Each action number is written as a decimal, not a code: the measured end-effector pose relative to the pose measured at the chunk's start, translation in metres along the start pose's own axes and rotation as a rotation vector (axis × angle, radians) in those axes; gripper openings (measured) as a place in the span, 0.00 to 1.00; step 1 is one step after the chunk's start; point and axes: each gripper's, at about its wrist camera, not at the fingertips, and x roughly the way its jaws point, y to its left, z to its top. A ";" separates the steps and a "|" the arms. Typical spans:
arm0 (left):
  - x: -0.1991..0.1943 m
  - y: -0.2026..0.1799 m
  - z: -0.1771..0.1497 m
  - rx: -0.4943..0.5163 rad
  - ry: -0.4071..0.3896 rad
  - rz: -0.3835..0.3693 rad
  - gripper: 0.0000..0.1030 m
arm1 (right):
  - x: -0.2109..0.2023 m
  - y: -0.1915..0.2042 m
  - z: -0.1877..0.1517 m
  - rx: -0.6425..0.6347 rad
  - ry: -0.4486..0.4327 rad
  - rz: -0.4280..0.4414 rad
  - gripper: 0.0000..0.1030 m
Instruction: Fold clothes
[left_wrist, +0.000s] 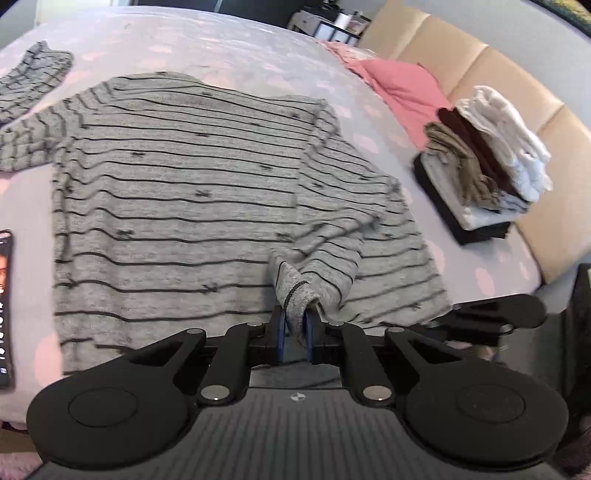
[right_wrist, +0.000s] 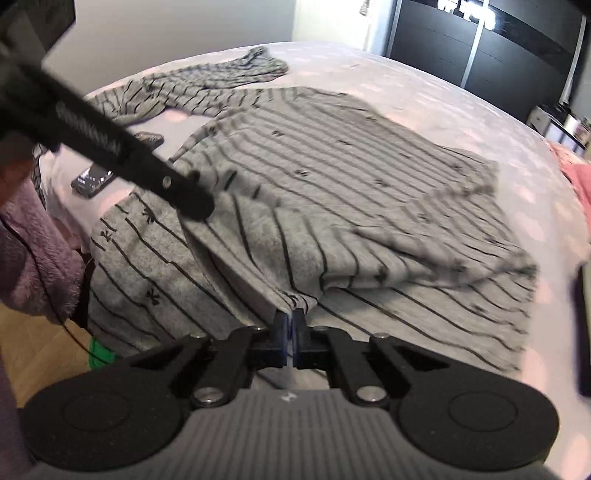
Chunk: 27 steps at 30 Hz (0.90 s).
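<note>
A grey sweater with thin black stripes (left_wrist: 177, 192) lies spread flat on the bed, also in the right wrist view (right_wrist: 332, 177). Its right sleeve (left_wrist: 332, 236) is folded over the body. My left gripper (left_wrist: 294, 328) is shut on the sleeve cuff (left_wrist: 295, 295) near the sweater's hem. My right gripper (right_wrist: 292, 328) is shut on a fold of the sweater's edge (right_wrist: 295, 299), lifting it slightly. The left gripper's body (right_wrist: 129, 155) crosses the right wrist view at upper left. The other sleeve (left_wrist: 33, 81) stretches away to the far left.
A stack of folded clothes (left_wrist: 484, 158) sits at the right by the beige headboard (left_wrist: 480, 59), with a pink pillow (left_wrist: 402, 88) behind. A phone (right_wrist: 92, 179) and a remote (right_wrist: 149, 138) lie on the bed near the sweater. A dark wardrobe (right_wrist: 480, 48) stands behind.
</note>
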 end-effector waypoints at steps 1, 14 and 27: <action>0.000 -0.005 -0.002 0.012 0.012 -0.016 0.08 | -0.013 -0.003 -0.001 0.024 -0.001 -0.003 0.03; 0.026 -0.056 -0.037 0.197 0.259 -0.083 0.09 | -0.095 -0.002 -0.035 0.119 0.081 -0.059 0.03; 0.041 -0.059 -0.034 0.252 0.308 0.003 0.25 | -0.067 -0.048 -0.058 0.367 0.168 0.003 0.29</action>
